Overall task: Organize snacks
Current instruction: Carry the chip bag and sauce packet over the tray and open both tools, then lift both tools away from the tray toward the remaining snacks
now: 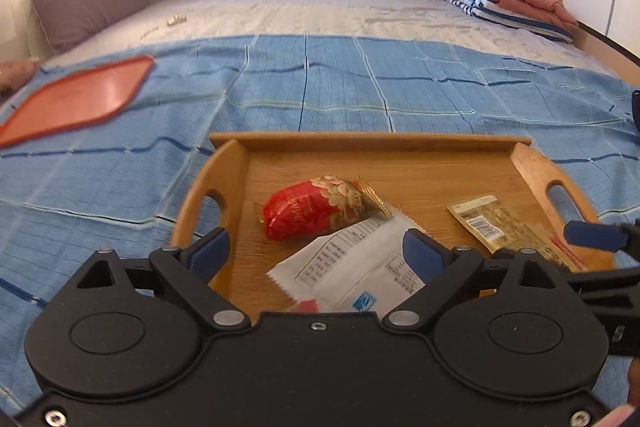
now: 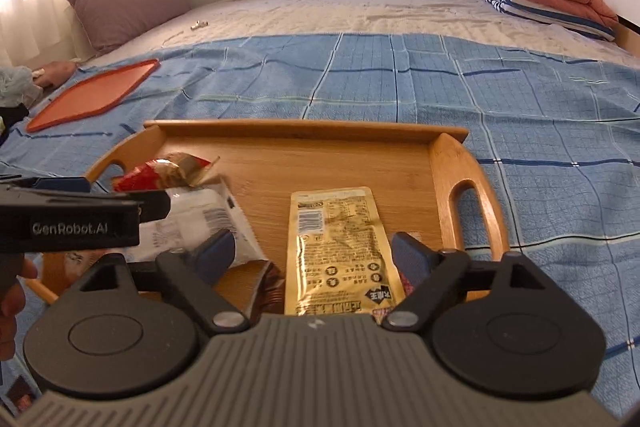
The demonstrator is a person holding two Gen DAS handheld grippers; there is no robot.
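Snack packets (image 2: 340, 247) in wooden tray (image 2: 304, 135), orange lid (image 2: 92, 95) well apart

A wooden tray (image 1: 424, 141) with cut-out handles is set on the blue checked blanket of the bed. Three snack packets are contained in it. A red packet (image 1: 316, 211) is laid at the left, partly overlapping a white packet (image 1: 352, 267) placed face-down nearer the front edge. A gold packet (image 2: 340, 247) is laid flat at the right, apart from both.
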